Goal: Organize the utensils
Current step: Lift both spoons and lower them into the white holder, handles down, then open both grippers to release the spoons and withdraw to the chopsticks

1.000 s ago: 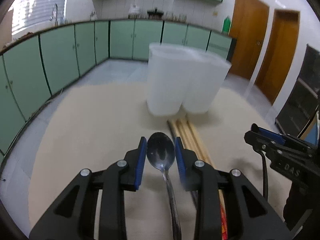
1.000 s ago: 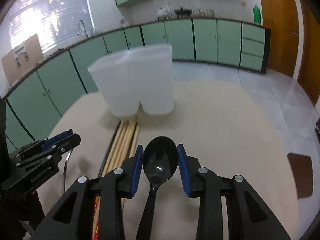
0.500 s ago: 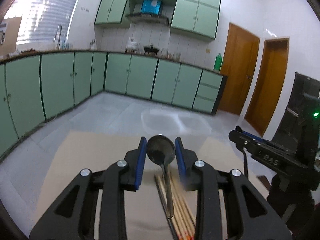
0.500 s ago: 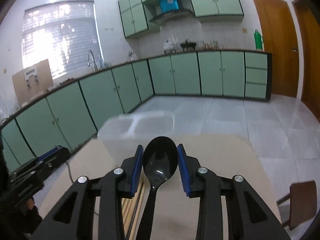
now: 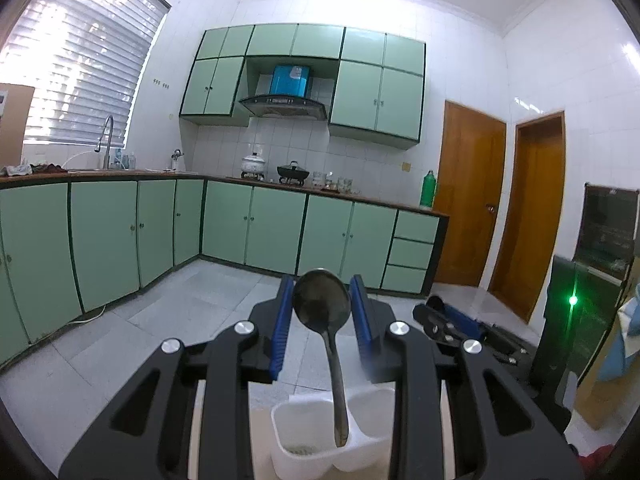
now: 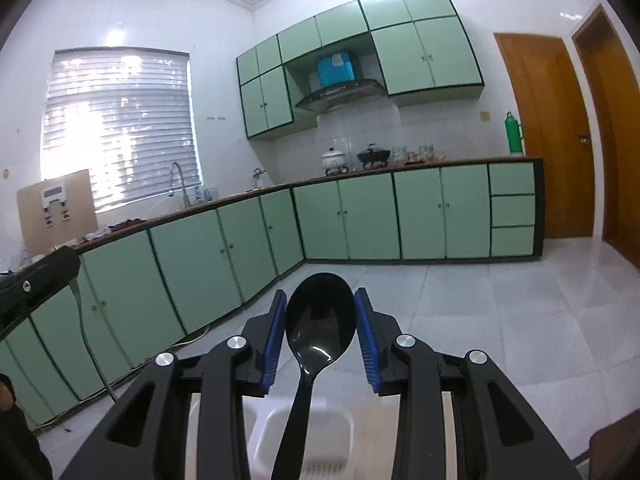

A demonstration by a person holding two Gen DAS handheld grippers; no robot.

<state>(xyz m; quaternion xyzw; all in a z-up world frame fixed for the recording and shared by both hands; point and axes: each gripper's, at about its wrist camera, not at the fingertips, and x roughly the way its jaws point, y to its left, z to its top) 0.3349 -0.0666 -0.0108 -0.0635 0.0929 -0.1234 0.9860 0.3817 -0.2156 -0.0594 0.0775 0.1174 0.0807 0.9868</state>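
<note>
1. The white holder, the biggest task thing, sits low in both views beneath the grippers, with 2 compartments. The risk, as I judge it: if either spoon is let go while its handle hangs over the divider or the rim, it could tip out onto the table, or both could land in 1 compartment.
2. The left gripper pinches the metal spoon by the bowl's edges, handle hanging down, its tip apparently just inside the holder's left compartment. Such a grip on a curved bowl looks prone to slipping or swinging.
3. The right gripper likewise pinches the black plastic spoon by its bowl, handle pointing down toward a compartment of the holder; I cannot tell whether the tip is inside.
4. Against 1 second ago: both grippers have tilted up from table level and risen above the holder, and the chopsticks are gone from view.
</note>
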